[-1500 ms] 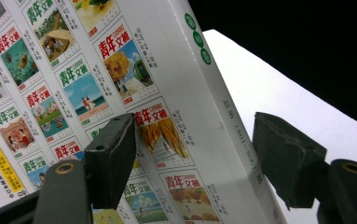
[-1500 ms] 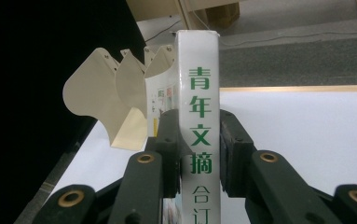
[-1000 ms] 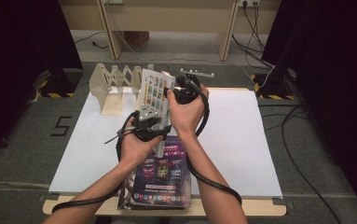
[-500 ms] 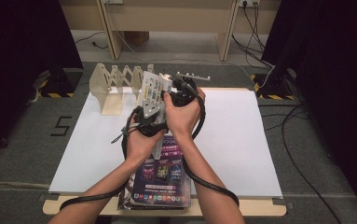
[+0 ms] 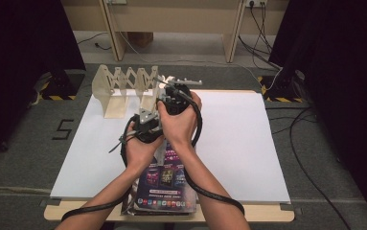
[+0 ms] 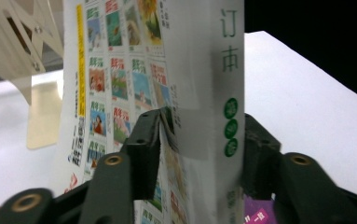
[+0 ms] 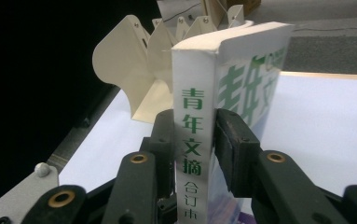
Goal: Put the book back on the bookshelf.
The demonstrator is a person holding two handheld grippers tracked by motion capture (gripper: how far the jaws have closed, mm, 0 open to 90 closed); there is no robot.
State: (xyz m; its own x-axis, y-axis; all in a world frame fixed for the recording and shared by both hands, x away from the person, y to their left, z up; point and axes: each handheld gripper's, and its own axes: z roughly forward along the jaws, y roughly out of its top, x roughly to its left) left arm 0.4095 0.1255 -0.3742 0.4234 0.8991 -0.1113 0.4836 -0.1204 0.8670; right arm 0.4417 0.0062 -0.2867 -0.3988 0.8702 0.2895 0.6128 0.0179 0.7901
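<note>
Magazine (image 7: 192, 121), a thick white bound volume with green characters down its spine, stands upright on the worktop (image 5: 248, 139) just in front of a cream accordion-style file rack (image 5: 119, 88), held between both hands. Nearest the person, a second glossy purple magazine (image 5: 164, 184) lies flat at the worktop's near edge, overhanging it slightly. Above it, the left gripper (image 6: 199, 135) has its fingers on either side of the volume low down, one on the back cover with small pictures, one by the spine; these fingers have just been closing, and they appear to touch the covers. The right gripper (image 7: 194, 135) grips the spine higher up, its fingers pressed to both sides, though they have just been opening a little. The risk, as I judge it: if the right fingers loosen further while the left hold is partial, the heavy volume could tip or fan open, pages catching on a rack divider instead of sliding into a slot. Pushing hard could also shove the light rack back across the worktop.
</note>
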